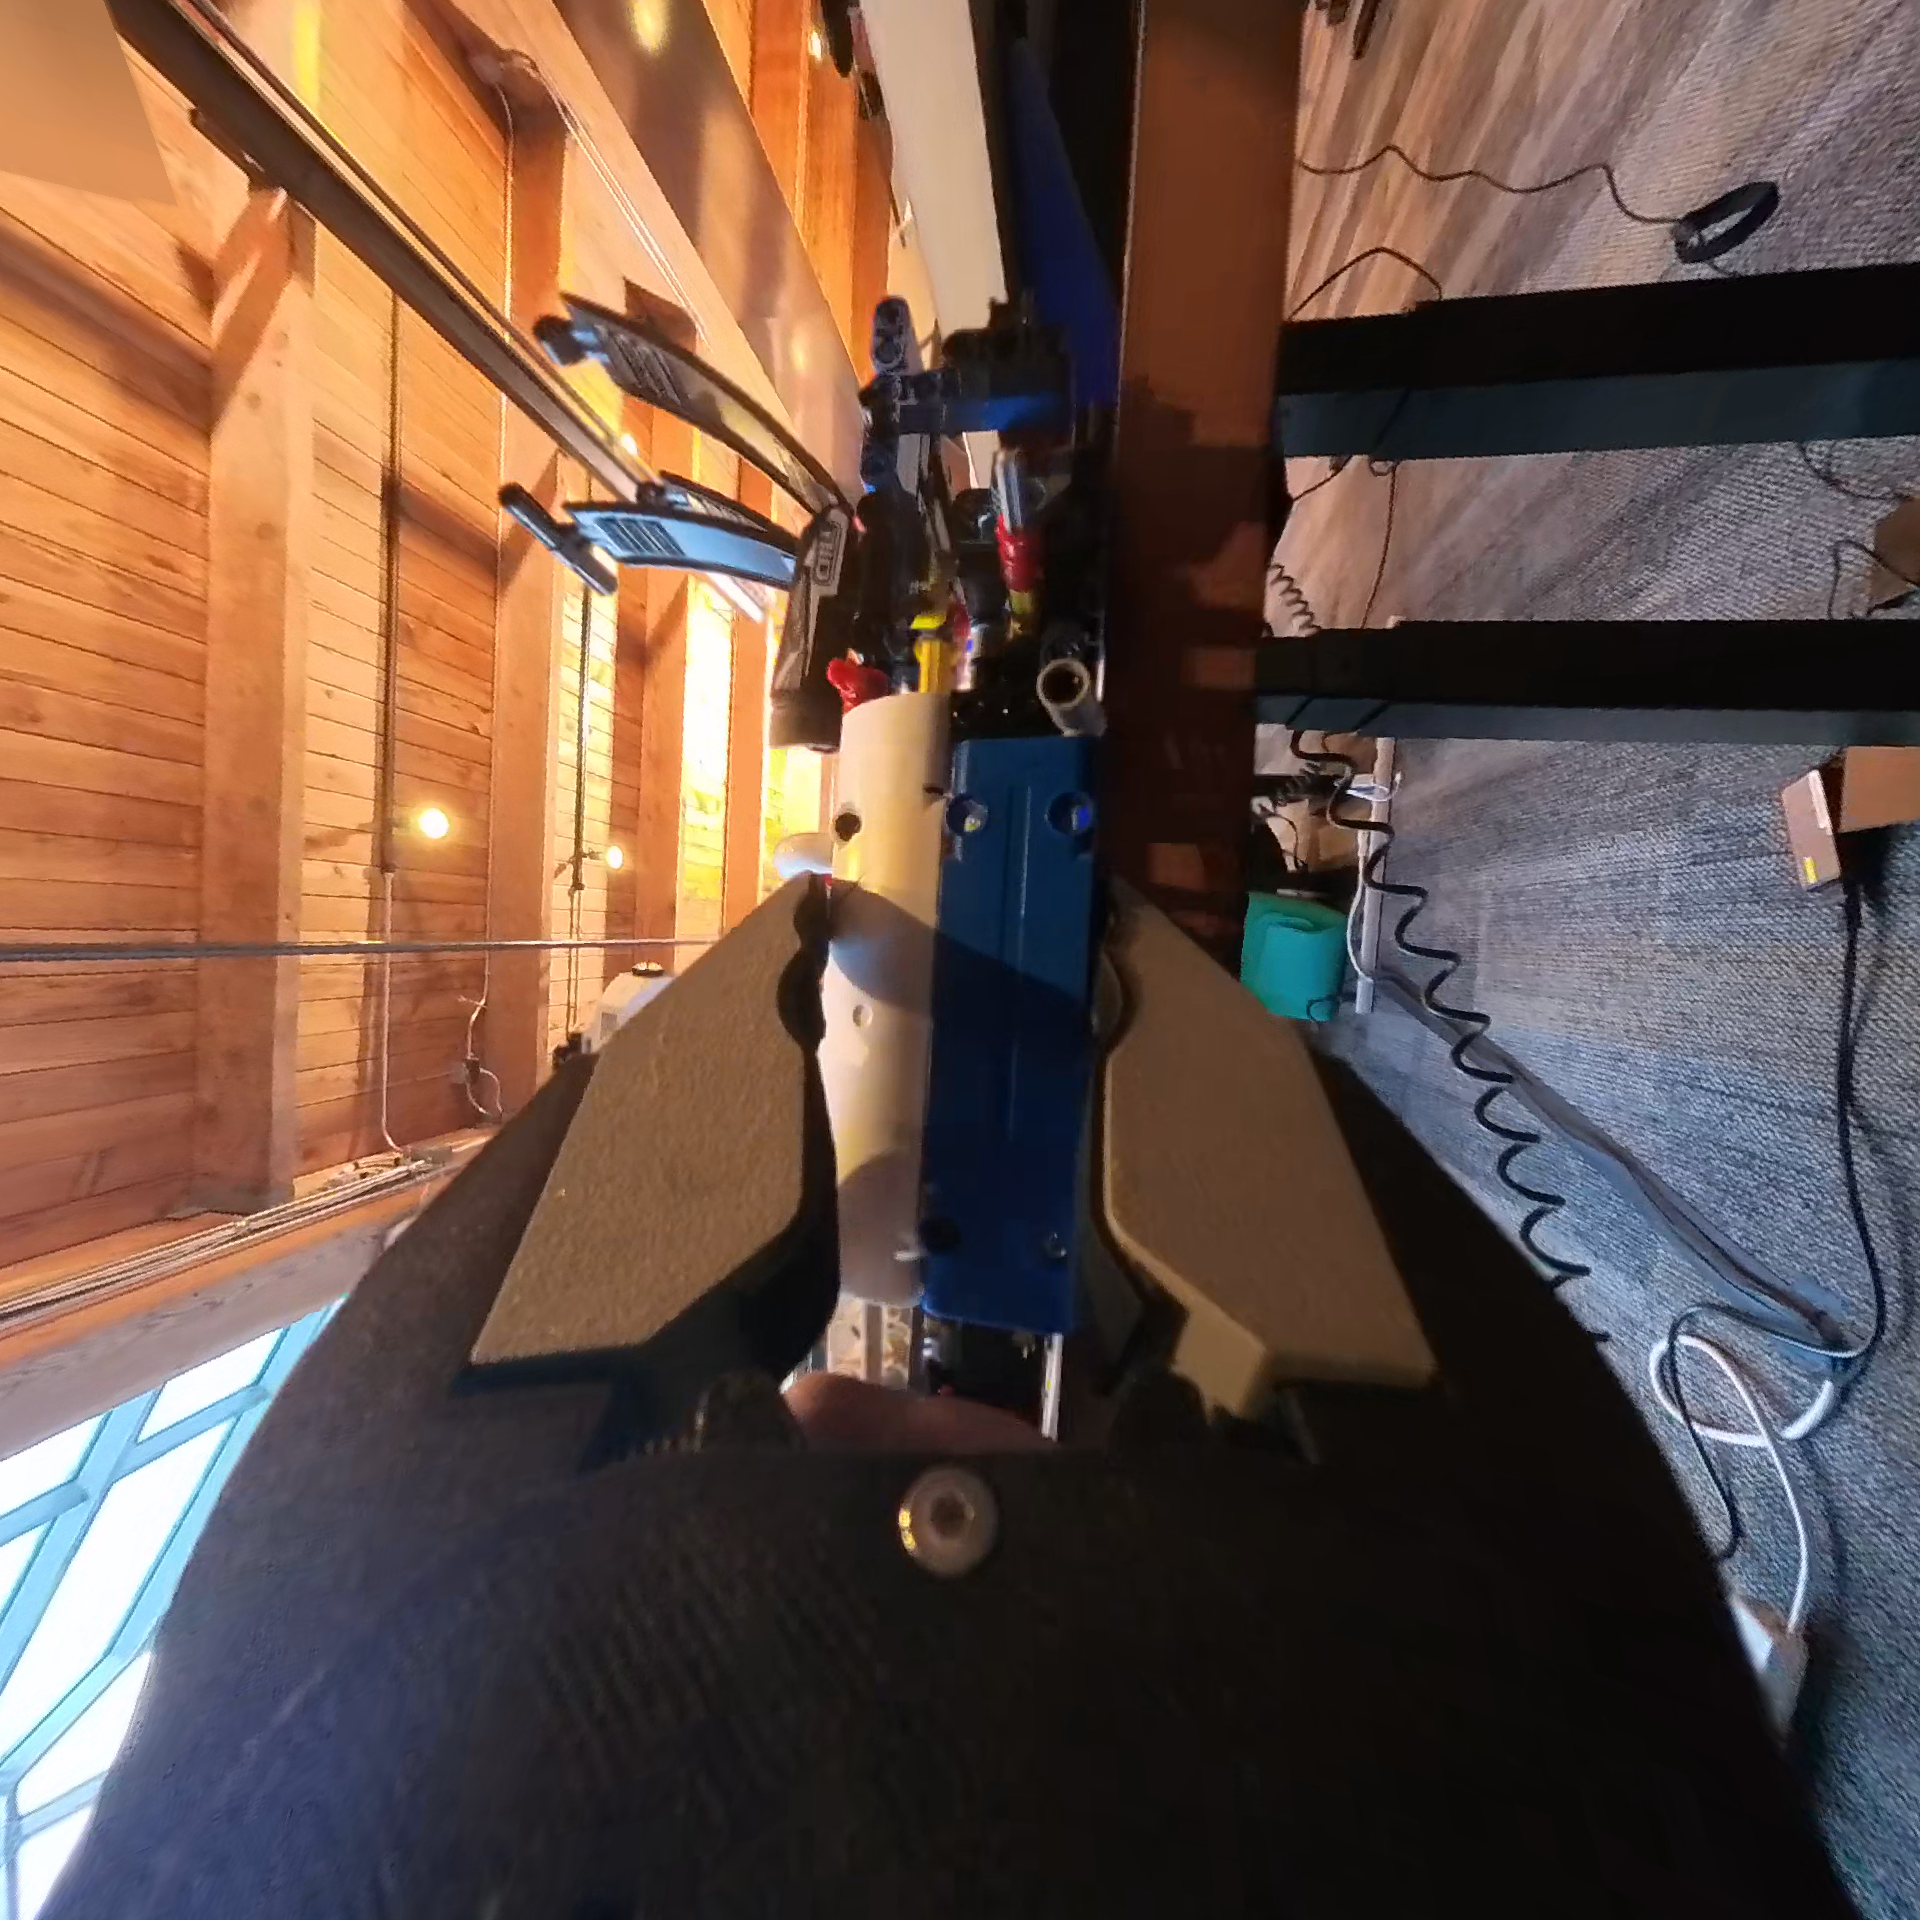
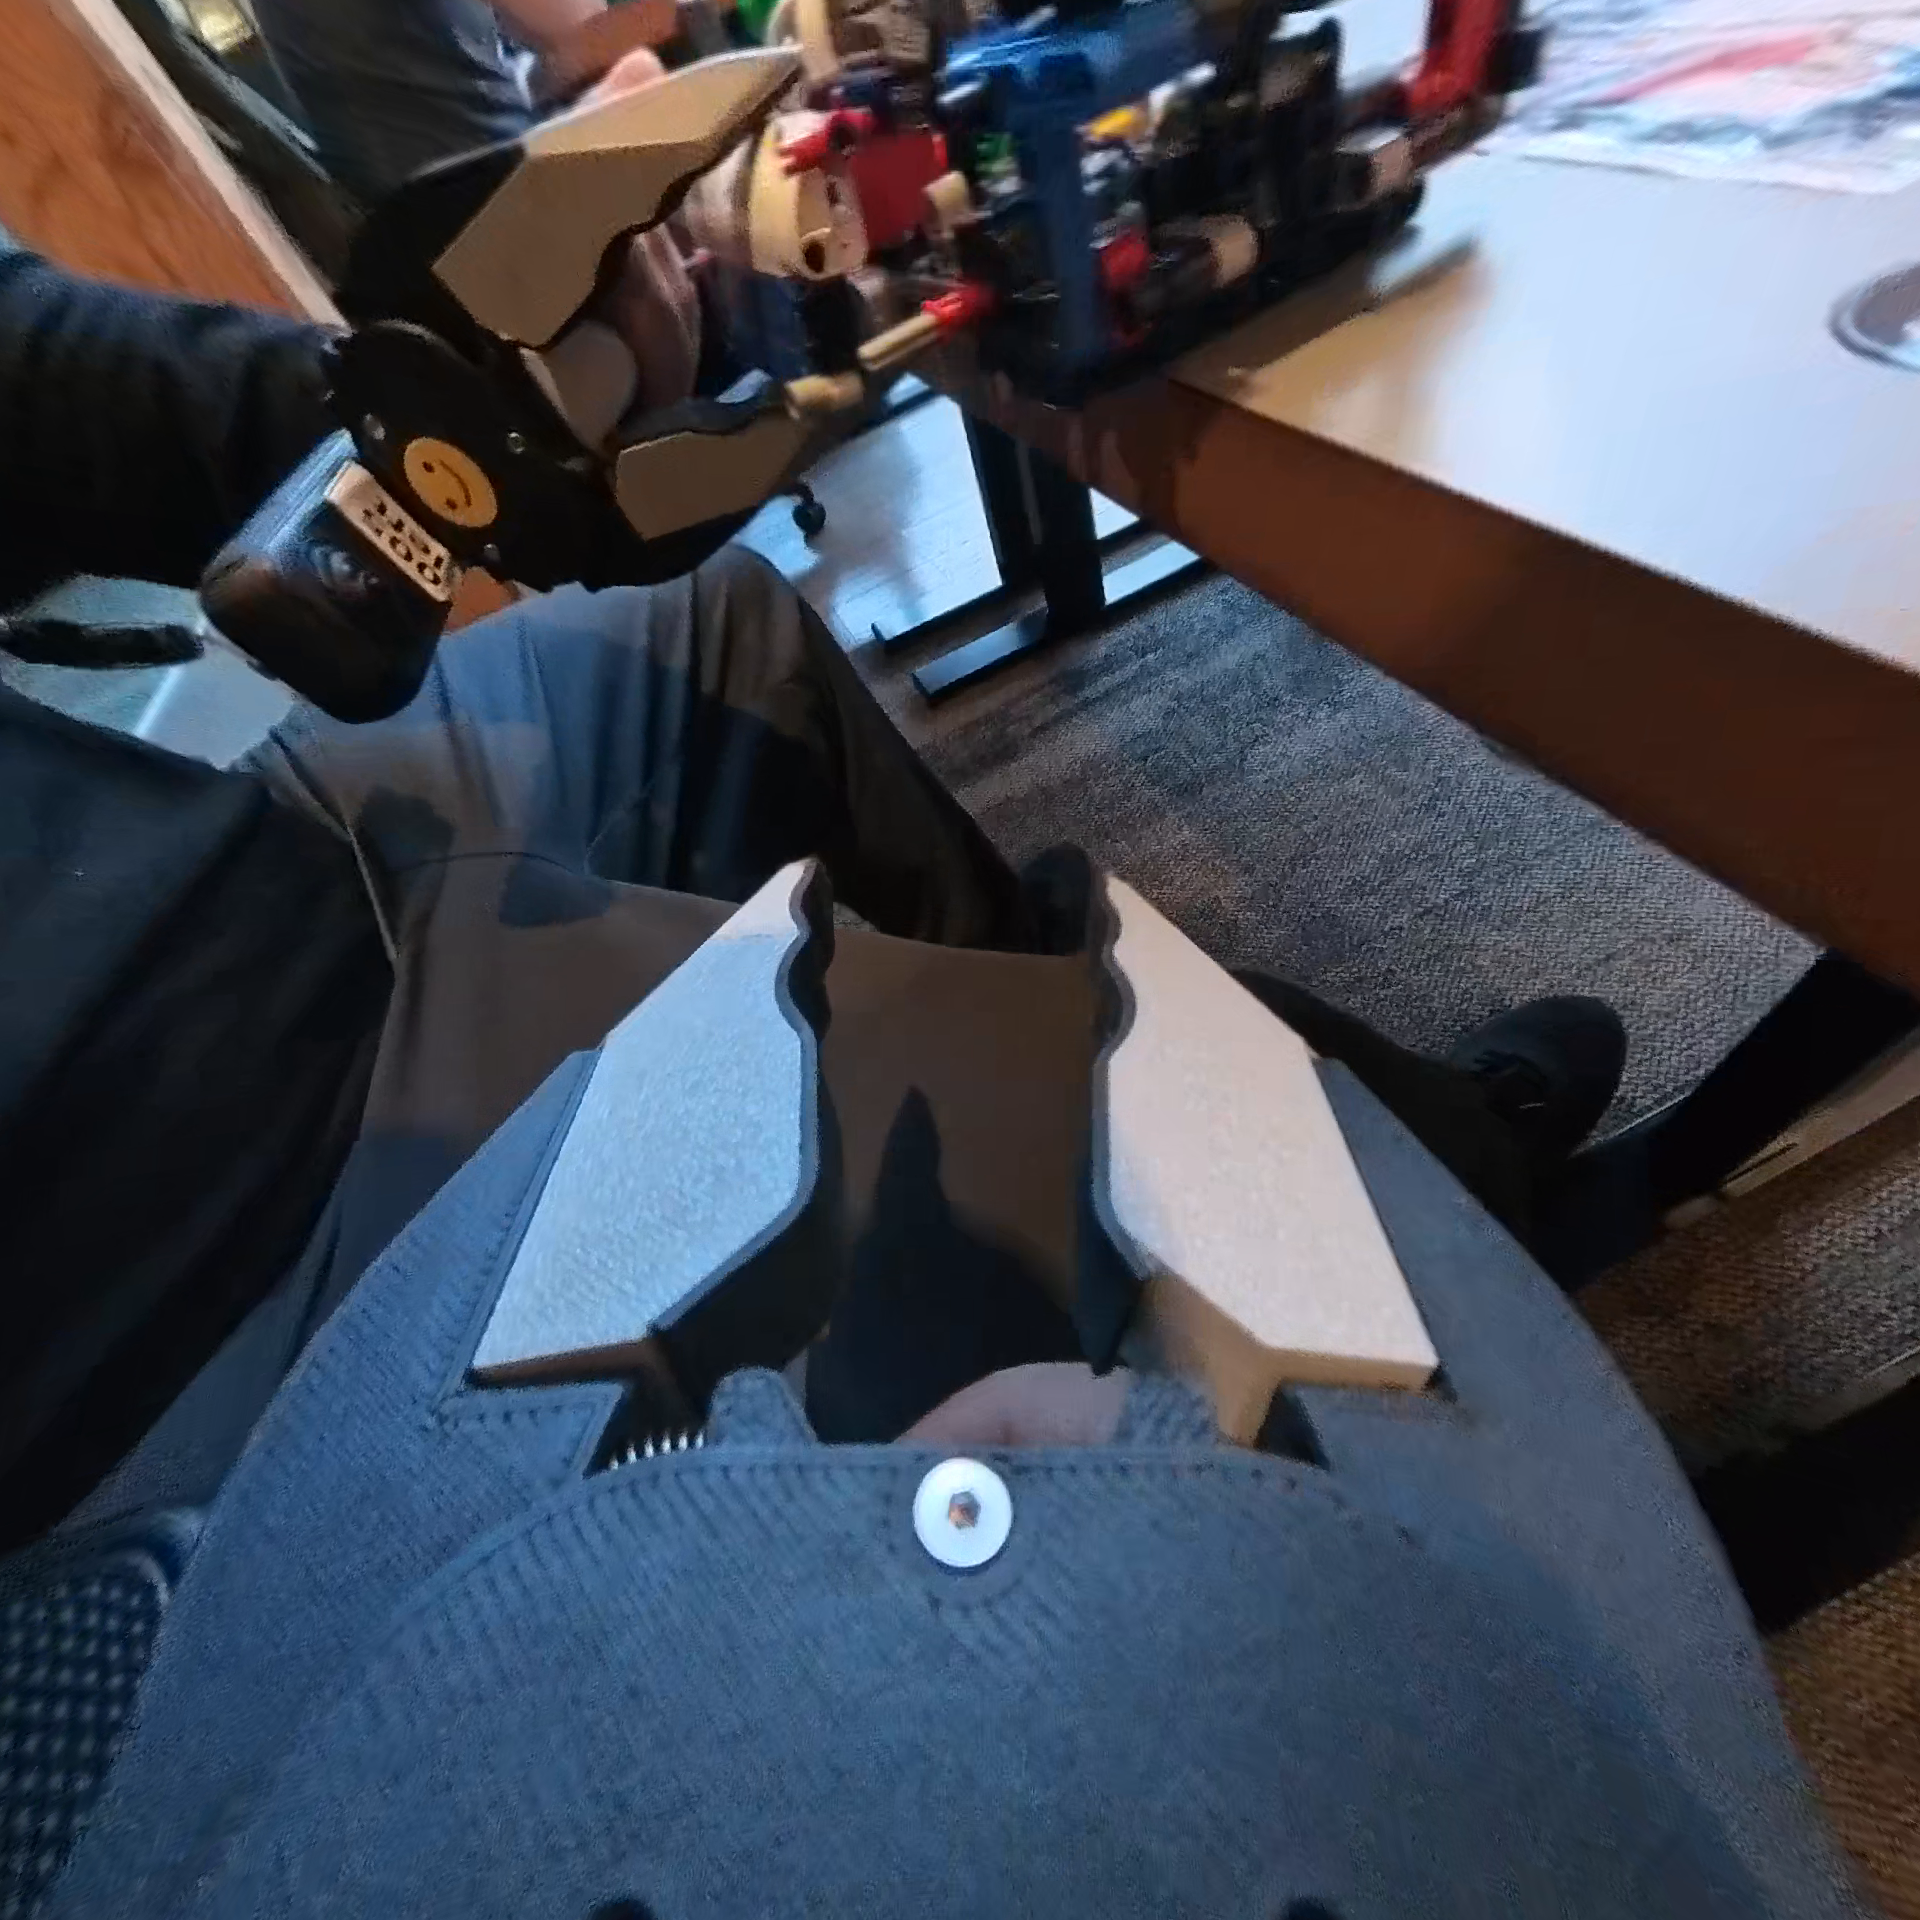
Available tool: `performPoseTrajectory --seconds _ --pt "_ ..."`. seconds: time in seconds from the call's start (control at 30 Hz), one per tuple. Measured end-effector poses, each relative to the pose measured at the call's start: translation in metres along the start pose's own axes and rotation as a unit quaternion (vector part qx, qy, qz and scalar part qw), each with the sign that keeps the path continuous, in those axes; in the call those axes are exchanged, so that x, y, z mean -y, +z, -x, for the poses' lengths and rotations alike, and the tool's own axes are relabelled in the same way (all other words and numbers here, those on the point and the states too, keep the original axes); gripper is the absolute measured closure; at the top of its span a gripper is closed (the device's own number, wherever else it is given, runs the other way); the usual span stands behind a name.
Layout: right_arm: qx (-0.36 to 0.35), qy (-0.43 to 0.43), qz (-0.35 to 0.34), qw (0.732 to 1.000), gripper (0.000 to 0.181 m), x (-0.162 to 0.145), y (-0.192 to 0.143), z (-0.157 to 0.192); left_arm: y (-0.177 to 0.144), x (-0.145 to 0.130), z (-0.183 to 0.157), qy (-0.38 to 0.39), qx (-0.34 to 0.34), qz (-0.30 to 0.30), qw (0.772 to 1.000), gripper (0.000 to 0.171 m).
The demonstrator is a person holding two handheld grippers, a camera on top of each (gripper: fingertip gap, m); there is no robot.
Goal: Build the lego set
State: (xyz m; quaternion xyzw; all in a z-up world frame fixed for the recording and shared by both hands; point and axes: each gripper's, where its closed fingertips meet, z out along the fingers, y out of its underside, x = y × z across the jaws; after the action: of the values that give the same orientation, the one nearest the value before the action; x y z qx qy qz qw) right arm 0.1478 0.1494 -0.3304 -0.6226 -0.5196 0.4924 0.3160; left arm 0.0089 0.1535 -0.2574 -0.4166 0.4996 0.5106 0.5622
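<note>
The lego model [image 1: 1008, 1039] is a long build with a blue panel, a white panel [image 1: 883, 935] and black, red and yellow parts farther along. My left gripper [image 1: 961, 894] is shut on its near end, one finger on the white side and one on the blue side. In the right wrist view the model [image 2: 1091, 208] lies at the table's edge, with the left gripper [image 2: 795, 239] clamped on the end that overhangs. My right gripper [image 2: 961, 904] is open and empty, held low over a person's lap, away from the model.
The wooden table [image 2: 1558, 416] has a printed sheet [image 2: 1714, 94] at the back. Black table legs [image 1: 1558, 364] and cables [image 1: 1455, 1039] are on the grey carpet. A teal object [image 1: 1294, 956] sits under the table. A person's leg [image 2: 727, 727] and shoe [image 2: 1538, 1060] are below the right gripper.
</note>
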Motion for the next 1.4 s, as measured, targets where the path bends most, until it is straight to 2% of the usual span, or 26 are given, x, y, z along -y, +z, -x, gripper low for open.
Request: performPoseTrajectory --seconds 0.2,0.5,0.63,0.73,0.87,0.93,1.07,1.27,1.4 --pt "0.016 -0.013 0.014 1.0 0.133 0.015 0.011 0.01 0.005 -0.005 -0.001 -0.004 -0.007 0.026 1.0 0.124" --pt "-0.002 -0.033 0.033 0.999 0.134 0.033 0.022 0.023 -0.009 -0.001 0.002 -0.01 0.021 0.006 1.0 0.124" --pt "0.007 -0.02 0.016 1.0 0.137 0.056 0.039 0.031 -0.006 -0.005 0.001 -0.014 0.022 0.01 1.0 0.124" --pt "0.025 -0.077 0.014 0.997 0.156 0.073 0.052 0.049 -0.006 -0.006 0.001 -0.017 0.02 0.009 1.0 0.124" --pt "-0.004 -0.139 0.036 0.99 0.154 0.078 0.075 0.052 -0.005 -0.005 0.001 -0.014 0.02 -0.007 1.0 0.124" --pt "-0.013 -0.152 0.041 0.987 0.161 0.079 0.082 0.051 -0.008 -0.004 0.002 -0.01 0.027 -0.019 0.999 0.124" --pt "-0.045 -0.184 0.05 0.981 0.16 0.08 0.085 0.044 -0.013 0.002 0.002 -0.003 0.036 -0.048 0.998 0.124" --pt "-0.032 -0.178 0.049 0.982 0.15 0.083 0.083 0.053 -0.027 0.007 0.013 -0.001 0.053 -0.077 0.996 0.124" --pt "0.0 -0.182 0.027 0.983 0.144 0.09 0.076 0.074 -0.039 0.018 0.02 -0.003 0.054 -0.097 0.994 0.124"
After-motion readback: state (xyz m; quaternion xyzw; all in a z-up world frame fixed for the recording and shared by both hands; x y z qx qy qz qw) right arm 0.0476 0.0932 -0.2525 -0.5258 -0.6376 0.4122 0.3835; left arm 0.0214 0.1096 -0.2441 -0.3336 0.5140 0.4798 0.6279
